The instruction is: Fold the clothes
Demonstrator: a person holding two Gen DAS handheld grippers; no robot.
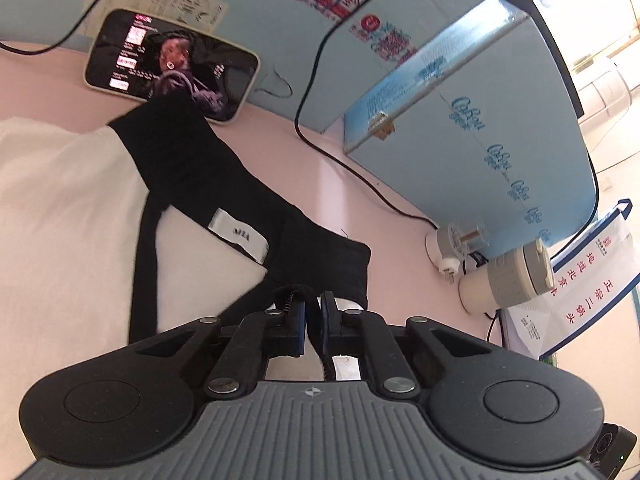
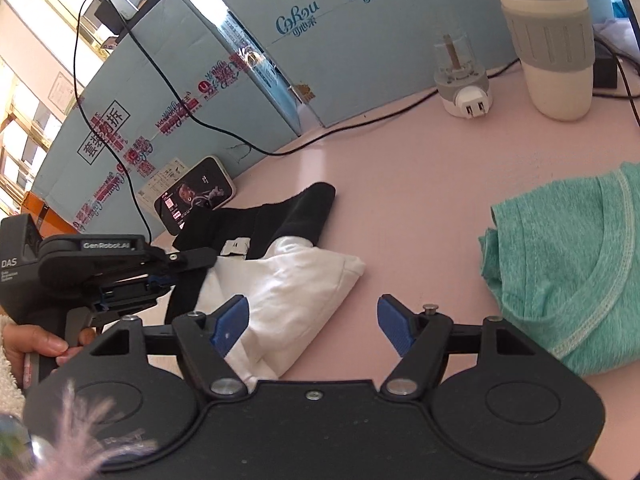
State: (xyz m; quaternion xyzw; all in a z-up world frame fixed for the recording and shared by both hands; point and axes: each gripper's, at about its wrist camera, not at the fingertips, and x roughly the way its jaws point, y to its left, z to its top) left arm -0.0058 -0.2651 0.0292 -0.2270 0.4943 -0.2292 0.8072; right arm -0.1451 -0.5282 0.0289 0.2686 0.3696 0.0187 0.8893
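Pinching the black trim of the white-and-black garment [image 1: 72, 208], the left hand-held gripper [image 1: 313, 316] is closed on it, mid-fold by my judgement. The right hand-held gripper [image 2: 312, 324] stands wide, empty, garment just ahead-left (a teal shirt [image 2: 568, 280] lies to its right). Next: carrying the edge across evenly. No containers with visible contents.

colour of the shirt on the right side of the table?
Mottled teal-green shirt with lighter stitching along the neckline; shows best in the right wrist view.

Left gripper [image 1: 313, 312] clamped on black collar [image 1: 208, 184] of white garment [image 1: 68, 216]; phone [image 1: 172, 64] at table's [image 1: 360, 208] far edge.
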